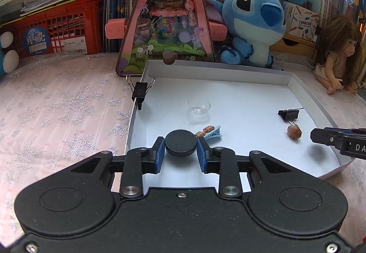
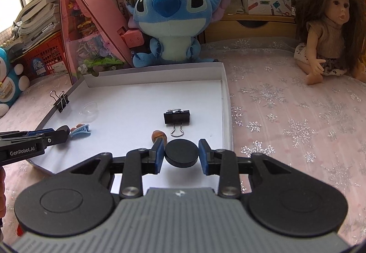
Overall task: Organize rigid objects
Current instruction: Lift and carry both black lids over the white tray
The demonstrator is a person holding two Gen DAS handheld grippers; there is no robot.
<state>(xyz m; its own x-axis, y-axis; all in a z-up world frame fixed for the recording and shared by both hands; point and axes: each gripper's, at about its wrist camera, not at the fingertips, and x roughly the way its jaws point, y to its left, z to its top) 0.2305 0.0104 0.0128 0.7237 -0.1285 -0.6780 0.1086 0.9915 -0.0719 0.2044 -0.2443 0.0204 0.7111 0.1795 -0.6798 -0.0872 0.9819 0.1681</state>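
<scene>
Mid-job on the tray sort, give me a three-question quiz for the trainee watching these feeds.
1. True or false: the binder clip beside the nut is clamped onto the wall of the white tray.
2. What sits between the fingers of the left gripper?
A. black disc
B. blue hair clip
C. clear dish
3. How many binder clips show in the two views together?

Key
1. False: it lies loose on the tray floor.
2. A.
3. Two: the loose one, and the wall clip clamped on the tray's left wall.
</scene>
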